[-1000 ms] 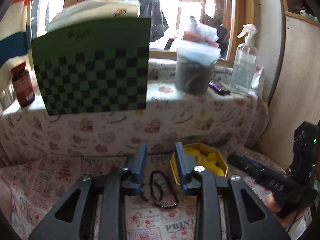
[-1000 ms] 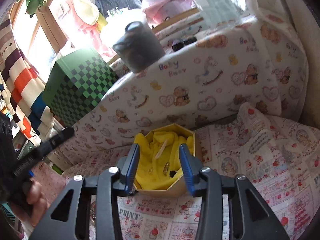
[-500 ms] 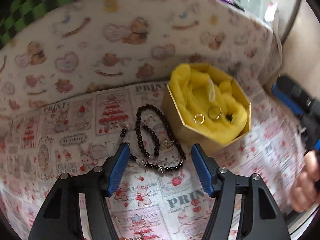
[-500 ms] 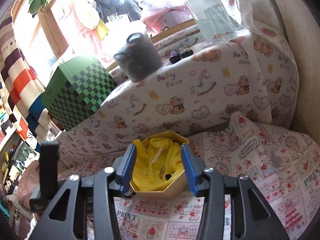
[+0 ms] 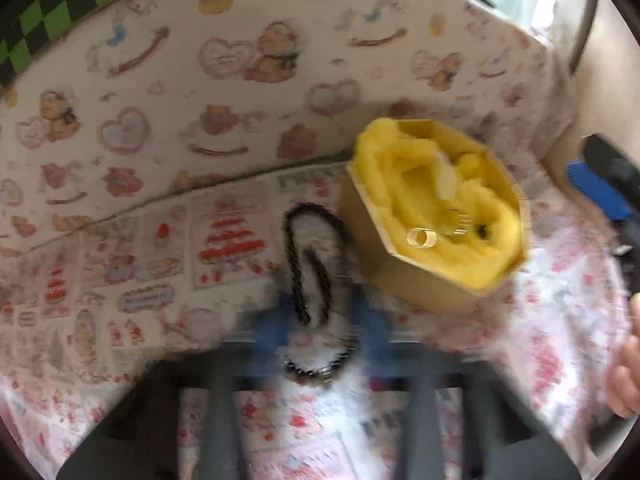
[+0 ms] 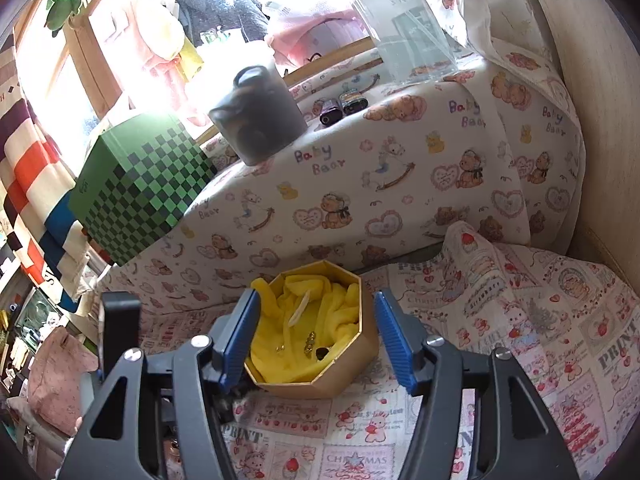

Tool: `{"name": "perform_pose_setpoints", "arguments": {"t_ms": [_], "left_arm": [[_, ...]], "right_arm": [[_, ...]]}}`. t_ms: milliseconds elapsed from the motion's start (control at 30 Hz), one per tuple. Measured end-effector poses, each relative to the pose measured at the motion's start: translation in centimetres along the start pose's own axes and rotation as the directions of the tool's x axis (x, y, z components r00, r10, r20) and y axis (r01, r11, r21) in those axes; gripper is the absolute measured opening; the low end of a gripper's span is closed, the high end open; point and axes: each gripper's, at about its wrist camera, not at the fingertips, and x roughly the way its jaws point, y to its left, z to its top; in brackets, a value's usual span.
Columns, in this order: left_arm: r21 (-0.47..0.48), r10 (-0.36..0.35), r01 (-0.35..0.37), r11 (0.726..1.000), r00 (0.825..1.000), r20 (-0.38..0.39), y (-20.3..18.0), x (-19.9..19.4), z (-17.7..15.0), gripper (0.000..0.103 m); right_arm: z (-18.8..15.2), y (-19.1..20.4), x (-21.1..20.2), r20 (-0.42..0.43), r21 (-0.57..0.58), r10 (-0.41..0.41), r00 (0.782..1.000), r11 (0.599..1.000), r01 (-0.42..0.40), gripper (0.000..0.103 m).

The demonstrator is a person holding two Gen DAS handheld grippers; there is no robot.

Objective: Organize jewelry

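Observation:
A black bead necklace (image 5: 316, 280) lies looped on the printed cloth, left of a gold octagonal box (image 5: 424, 280) lined with yellow fabric. Gold rings (image 5: 422, 237) lie inside the box. My left gripper (image 5: 320, 320) is low over the necklace, blurred by motion, its blue fingers on either side of the beads; whether it grips them I cannot tell. My right gripper (image 6: 316, 340) is open, its fingers on either side of the box (image 6: 320, 376) without touching it. The left gripper's black body (image 6: 120, 336) shows at the left.
A raised ledge draped in teddy-bear cloth (image 6: 360, 184) stands behind the box. On it stand a green checkered box (image 6: 136, 196), a dark jar (image 6: 260, 116) and a clear bag (image 6: 408, 40). A wall panel (image 6: 580, 80) closes the right side.
My left gripper has tipped down from the ledge to the cloth and come close over the necklace, its fingers narrowing around it. My right gripper has opened a little wider around the box.

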Motion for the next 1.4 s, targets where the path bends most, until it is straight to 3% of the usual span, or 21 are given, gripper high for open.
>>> {"name": "perform_pose_setpoints", "arguments": {"t_ms": [100, 267, 400, 600, 733, 967, 1100, 1233, 1400], "left_arm": [[-0.019, -0.014, 0.015, 1.0, 1.0, 0.027, 0.8, -1.1, -0.1, 0.004], [-0.031, -0.069, 0.073, 0.997, 0.991, 0.118, 2.2, -4.9, -0.3, 0.004], [0.015, -0.063, 0.061, 0.998, 0.977, 0.206, 2.0, -9.7, -0.1, 0.004], [0.04, -0.077, 0.067, 0.997, 0.935, 0.347, 0.1, -15.3, 2.2, 0.004], [0.068, -0.06, 0.032, 0.997, 0.891, 0.45, -2.2, -18.3, 4.5, 0.004], [0.088, -0.084, 0.046, 0.995, 0.865, 0.494, -4.7, -19.7, 7.4, 0.004], [0.086, -0.098, 0.065, 0.994, 0.876, 0.472, -5.8, -16.8, 8.0, 0.004], [0.062, -0.109, 0.092, 0.994, 0.912, 0.396, -6.2, -12.6, 8.6, 0.004], [0.001, -0.062, 0.064, 0.998, 0.956, 0.288, -5.5, -7.1, 8.3, 0.004]], "right_arm": [[0.0, 0.0, 0.0, 0.0, 0.0, -0.001, 1.0, 1.0, 0.001, 0.057], [0.1, -0.2, 0.0, -0.001, 0.018, -0.004, 1.0, 1.0, 0.004, 0.057], [0.1, -0.1, -0.1, 0.004, 0.016, -0.007, 1.0, 1.0, 0.007, 0.057], [0.1, -0.2, -0.3, 0.012, 0.022, -0.011, 1.0, 1.0, 0.011, 0.057], [0.2, -0.2, -0.5, 0.019, 0.027, -0.012, 1.0, 1.0, 0.011, 0.057], [0.4, -0.3, -0.9, 0.037, 0.032, -0.027, 0.999, 0.999, 0.025, 0.057], [0.6, -0.7, -1.3, 0.046, 0.051, -0.029, 0.999, 0.998, 0.026, 0.057], [0.8, -0.7, -1.8, 0.065, 0.054, -0.051, 0.997, 0.997, 0.047, 0.057], [0.9, -0.7, -2.2, 0.097, 0.036, -0.082, 0.992, 0.996, 0.079, 0.058]]}}
